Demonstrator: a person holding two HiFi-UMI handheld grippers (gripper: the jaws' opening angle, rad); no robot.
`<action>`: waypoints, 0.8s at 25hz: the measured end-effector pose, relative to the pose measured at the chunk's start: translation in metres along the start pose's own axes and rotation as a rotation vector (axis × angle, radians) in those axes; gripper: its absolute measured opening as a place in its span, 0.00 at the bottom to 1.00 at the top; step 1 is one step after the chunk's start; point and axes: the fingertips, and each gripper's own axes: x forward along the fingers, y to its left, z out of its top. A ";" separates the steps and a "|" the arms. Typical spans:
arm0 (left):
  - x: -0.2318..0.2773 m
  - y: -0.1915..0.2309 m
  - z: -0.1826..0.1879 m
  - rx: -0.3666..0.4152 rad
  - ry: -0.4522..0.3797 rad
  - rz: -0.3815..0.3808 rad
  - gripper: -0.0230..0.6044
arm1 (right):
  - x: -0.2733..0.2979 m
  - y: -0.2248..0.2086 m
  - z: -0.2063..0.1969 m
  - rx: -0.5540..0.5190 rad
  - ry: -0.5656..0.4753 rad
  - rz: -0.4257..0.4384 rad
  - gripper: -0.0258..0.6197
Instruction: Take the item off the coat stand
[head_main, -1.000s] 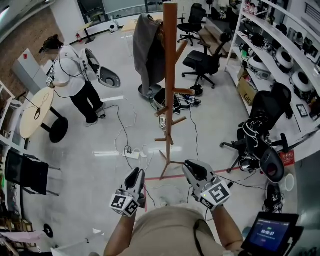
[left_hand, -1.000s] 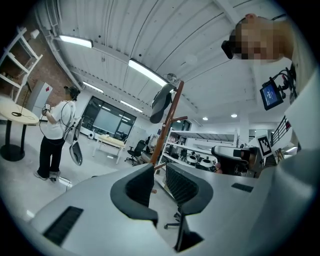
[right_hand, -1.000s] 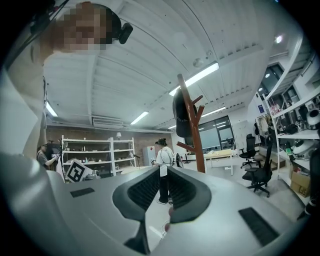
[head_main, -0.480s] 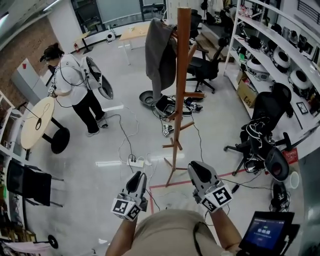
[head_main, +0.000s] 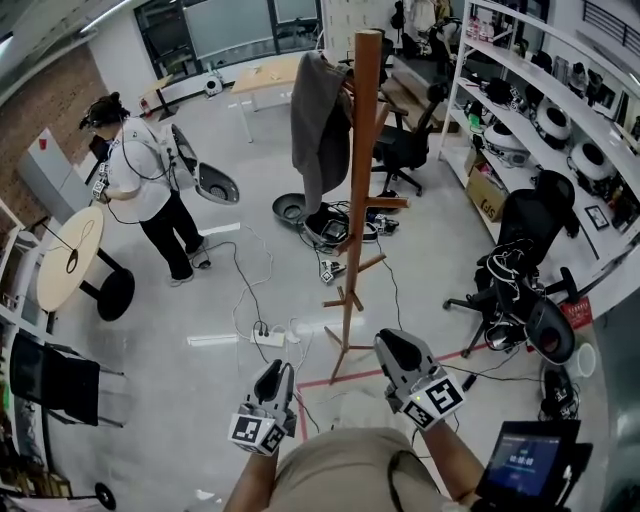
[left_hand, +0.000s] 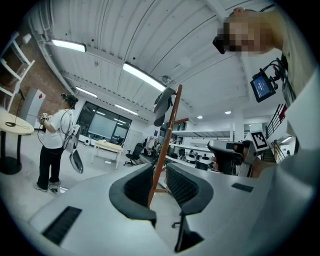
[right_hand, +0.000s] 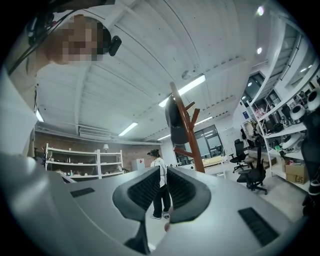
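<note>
At the head view's lower edge, the left gripper (head_main: 274, 372) has its jaws narrowly apart and empty. The grey coat (head_main: 318, 125) hangs high on the coat stand (head_main: 358, 200), covering its own peg. The right gripper (head_main: 392, 345), also narrowly parted, holds nothing.

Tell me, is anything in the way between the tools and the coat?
Nothing visible. Only floor lies between the left tool, the right tool and the stand; the coat hangs uncovered, high on it.
</note>
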 end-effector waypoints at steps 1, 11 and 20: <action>0.001 -0.002 -0.003 0.004 0.004 -0.005 0.16 | 0.000 0.000 0.002 -0.002 -0.005 0.006 0.08; 0.008 -0.001 0.001 0.019 -0.002 0.000 0.16 | 0.013 -0.009 0.018 0.030 -0.084 0.060 0.08; 0.052 -0.006 0.016 0.032 -0.024 0.000 0.21 | 0.035 -0.042 0.036 0.025 -0.102 0.123 0.08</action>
